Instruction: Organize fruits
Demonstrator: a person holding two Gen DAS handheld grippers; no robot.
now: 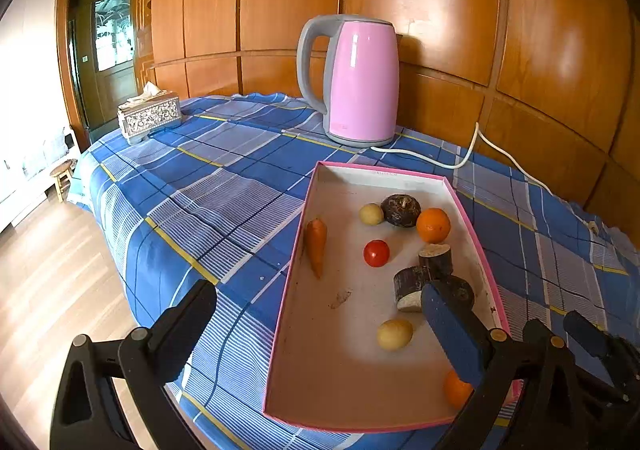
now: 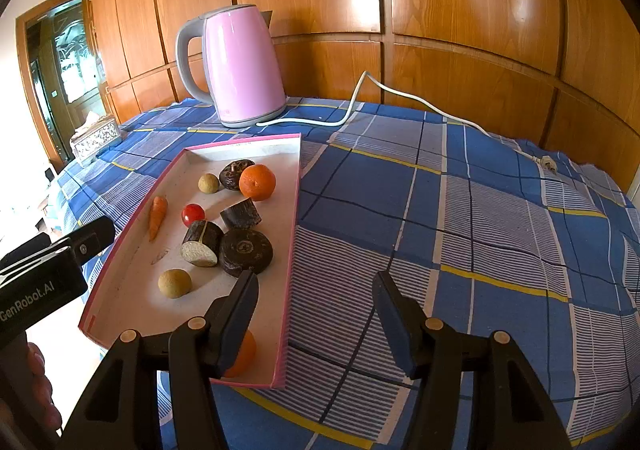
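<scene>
A shallow pink-edged tray (image 1: 404,174) lies on a tabletop (image 1: 224,186) covered in a blue checked cloth, and it serves as the landmark for everything else. Inside the tray, by its far end, a pale round fruit (image 1: 371,214), a dark brown round fruit (image 1: 401,210) and an orange (image 1: 433,225) sit in a close row, the dark one touching the orange. Nearer the tray's middle is a small red tomato (image 1: 376,253), and a carrot (image 1: 316,246) lies along the tray's left wall. Toward the tray's right wall are two dark-skinned cut pieces (image 2: 202,244) with pale faces and a dark disc-shaped fruit (image 2: 246,252) just beside them. A second pale round fruit (image 1: 395,334) rests nearer the tray's near end, and a second orange (image 2: 242,356) sits in the tray's near right corner, partly hidden behind a finger. Beyond the tray's far end stands a pink kettle (image 1: 362,82) with a white cord (image 1: 460,158) trailing off to the right; well left of the tray's far end is a patterned tissue box (image 1: 150,118). The left tongs (image 1: 320,326) are spread wide apart, empty, one finger over the cloth left of the tray and the other above the tray's right side. The right tongs (image 2: 316,310) also stand apart with nothing between them, straddling the tray's right wall near its near corner.
</scene>
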